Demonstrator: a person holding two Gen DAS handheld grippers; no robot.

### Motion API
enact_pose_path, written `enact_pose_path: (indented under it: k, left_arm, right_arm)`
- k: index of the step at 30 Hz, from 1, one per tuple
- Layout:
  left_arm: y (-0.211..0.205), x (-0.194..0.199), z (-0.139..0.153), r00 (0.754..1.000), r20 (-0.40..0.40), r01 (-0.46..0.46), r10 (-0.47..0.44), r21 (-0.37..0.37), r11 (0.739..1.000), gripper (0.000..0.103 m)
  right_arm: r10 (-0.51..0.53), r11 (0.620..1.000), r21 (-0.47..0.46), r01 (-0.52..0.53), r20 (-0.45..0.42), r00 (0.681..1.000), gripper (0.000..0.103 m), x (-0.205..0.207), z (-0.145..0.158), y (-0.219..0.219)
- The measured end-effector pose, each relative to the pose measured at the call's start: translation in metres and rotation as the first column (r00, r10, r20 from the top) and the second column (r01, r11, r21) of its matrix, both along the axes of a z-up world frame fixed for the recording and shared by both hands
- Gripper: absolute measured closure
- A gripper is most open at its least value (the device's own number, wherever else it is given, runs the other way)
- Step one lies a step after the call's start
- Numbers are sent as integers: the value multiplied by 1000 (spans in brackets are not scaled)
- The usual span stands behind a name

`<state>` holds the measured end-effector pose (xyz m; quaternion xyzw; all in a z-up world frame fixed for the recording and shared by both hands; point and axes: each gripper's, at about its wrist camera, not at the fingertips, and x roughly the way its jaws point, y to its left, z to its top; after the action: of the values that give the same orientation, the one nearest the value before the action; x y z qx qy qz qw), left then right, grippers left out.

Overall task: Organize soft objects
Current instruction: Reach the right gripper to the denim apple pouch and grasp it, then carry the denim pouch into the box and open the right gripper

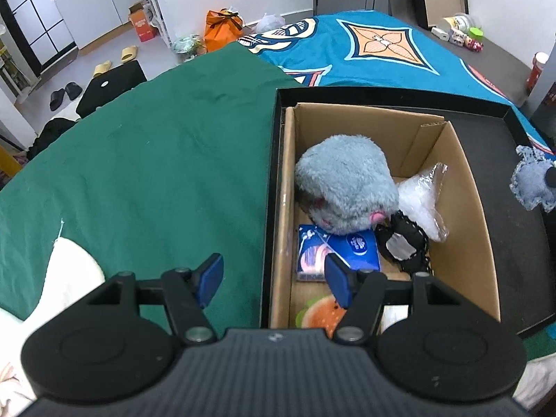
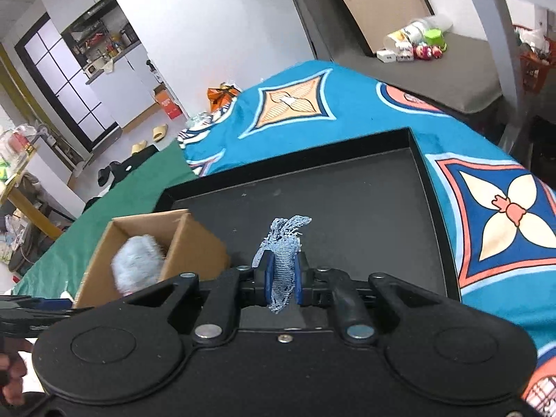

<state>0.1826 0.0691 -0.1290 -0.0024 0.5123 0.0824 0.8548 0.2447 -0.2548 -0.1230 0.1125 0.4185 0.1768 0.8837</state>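
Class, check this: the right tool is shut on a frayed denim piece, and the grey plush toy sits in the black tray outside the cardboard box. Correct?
Not quite. The grey plush toy sits inside the cardboard box, as the left wrist view shows. The right tool is indeed shut on the frayed denim piece.

Both my views are evenly and brightly lit by soft indoor light, with only faint shadows inside the cardboard box (image 1: 448, 173) and no harsh glare. The fisheye lens bends the bed's edges and the walls strongly toward the corners. In my right view the grey plush toy (image 2: 137, 264) is smeared by motion blur, while my left view stays sharp.
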Motion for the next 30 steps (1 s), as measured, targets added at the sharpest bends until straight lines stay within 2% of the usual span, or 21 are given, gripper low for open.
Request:
enact_pose_path:
  k: [9,20,25,27,30]
  left_arm:
    - [9,-16,1,999,33,23,-21,-71,997,42]
    - [22,-26,-6,997,81,36,-22,-186,982,49]
    - [29,-28,-11,996,87,23,-4,-221,975,62]
    - [31,-27,-14,997,73,10,7,-221,975,74]
    - [32,-27,-18,997,72,25,-8,-236,971,85]
  right_arm:
    - [18,1000,-3,-17,40,999,91,-22,37,18]
    - [88,996,-25,-87,62,994,91,-40,60,61]
    - [115,993,-27,-113,61,992,91,-45,64,81]
    - [133,991,-37,-131,61,989,91,-46,64,90]
    - [144,989,-50,-142,53,988,91,-48,61,102]
